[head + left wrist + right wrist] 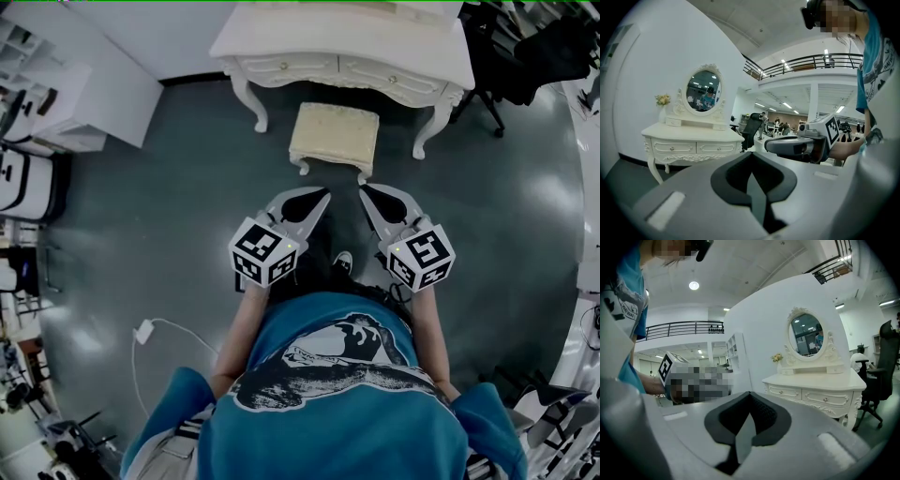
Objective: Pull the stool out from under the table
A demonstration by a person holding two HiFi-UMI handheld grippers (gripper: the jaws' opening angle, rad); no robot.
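Note:
In the head view a cream cushioned stool (334,137) stands on the grey floor, its far edge at the front of the white dressing table (281,33). My left gripper (323,194) and right gripper (366,190) hover side by side just short of the stool's near edge, both shut and empty, touching nothing. The left gripper view shows my shut left gripper (751,154), the dressing table (689,140) with its oval mirror (703,90), and the right gripper (801,145) alongside. In the right gripper view the shut right gripper (750,393) points toward the table (815,385). Neither gripper view shows the stool.
A white shelf unit (66,89) stands at the left and a black office chair (525,56) at the table's right. A white adapter with its cable (145,331) lies on the floor at the lower left. The person's shoe (343,262) shows between the grippers.

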